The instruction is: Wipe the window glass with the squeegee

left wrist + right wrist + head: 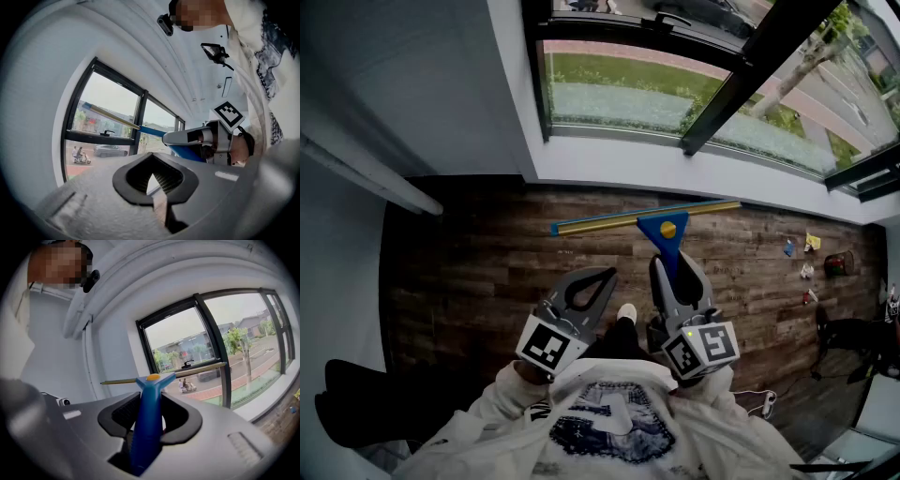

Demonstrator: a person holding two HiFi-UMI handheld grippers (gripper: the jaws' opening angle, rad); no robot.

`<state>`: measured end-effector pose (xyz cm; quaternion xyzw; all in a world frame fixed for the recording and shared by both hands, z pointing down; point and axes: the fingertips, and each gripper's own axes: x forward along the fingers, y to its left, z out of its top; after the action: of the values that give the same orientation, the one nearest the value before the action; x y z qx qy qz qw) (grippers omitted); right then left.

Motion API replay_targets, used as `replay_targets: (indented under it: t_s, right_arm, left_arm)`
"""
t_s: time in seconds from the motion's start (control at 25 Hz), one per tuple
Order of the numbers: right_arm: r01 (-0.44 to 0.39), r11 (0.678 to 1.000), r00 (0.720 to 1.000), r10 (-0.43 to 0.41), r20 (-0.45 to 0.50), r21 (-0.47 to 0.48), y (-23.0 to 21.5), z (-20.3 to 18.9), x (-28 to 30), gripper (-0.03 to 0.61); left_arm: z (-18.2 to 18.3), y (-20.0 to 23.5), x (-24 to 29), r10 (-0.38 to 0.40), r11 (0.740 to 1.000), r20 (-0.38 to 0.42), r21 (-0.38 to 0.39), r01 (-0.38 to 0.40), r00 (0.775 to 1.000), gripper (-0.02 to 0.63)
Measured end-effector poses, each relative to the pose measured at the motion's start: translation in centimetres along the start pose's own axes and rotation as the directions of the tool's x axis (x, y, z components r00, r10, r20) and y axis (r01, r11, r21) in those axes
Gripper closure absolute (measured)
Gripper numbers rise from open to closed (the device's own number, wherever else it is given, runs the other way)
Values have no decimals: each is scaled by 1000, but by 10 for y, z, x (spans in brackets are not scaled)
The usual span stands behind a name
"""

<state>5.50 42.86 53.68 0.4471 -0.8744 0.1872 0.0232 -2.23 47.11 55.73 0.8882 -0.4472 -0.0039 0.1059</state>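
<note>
My right gripper [675,269] is shut on the blue handle [147,427] of the squeegee [667,234]. Its long yellow-and-blue blade [647,217] lies level, crosswise in front of me. The blade [187,372] crosses the lower part of the window glass [187,348] and appears to stand off from it. My left gripper [600,278] hangs beside the right one, jaws shut with nothing in them [151,158]. From the left gripper view the blade [112,118] shows against the window [105,133]. The window [628,94] has dark frames.
A white sill [675,178] runs under the glass. Dark wood floor [469,262] lies below, with small bright items [811,255] and a dark object [853,337] at the right. A white cable [759,403] lies near my feet. A pipe [366,173] runs along the left wall.
</note>
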Motion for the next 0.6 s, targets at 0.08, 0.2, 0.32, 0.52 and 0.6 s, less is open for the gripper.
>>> replay_targets:
  t_s: [0.08,0.2,0.32,0.52,0.6]
  right_arm:
    - [-10,1000,1000,10,6,-1,-11,3,3,436]
    - [-23,1000,999,23,25,-10,-26,9,2,436]
    - [-31,999,997,32,64,-15,-45,27,-2,436]
    - [-22,999,992,25,120,-29,-80,54,-11,436]
    - [-11,1000,991,13,133,-18,-93,56,-15,436]
  left_arm:
    - [3,-3,13,-4,1000,12,26,4,1000,615]
    - [11,-10,29,5,998,43,63,-8,999,615]
    - [27,-18,51,36,990,50,137,-43,998,617]
    - [55,-29,90,50,974,71,216,-65,996,617]
    - [61,-35,100,42,970,83,235,-60,996,617]
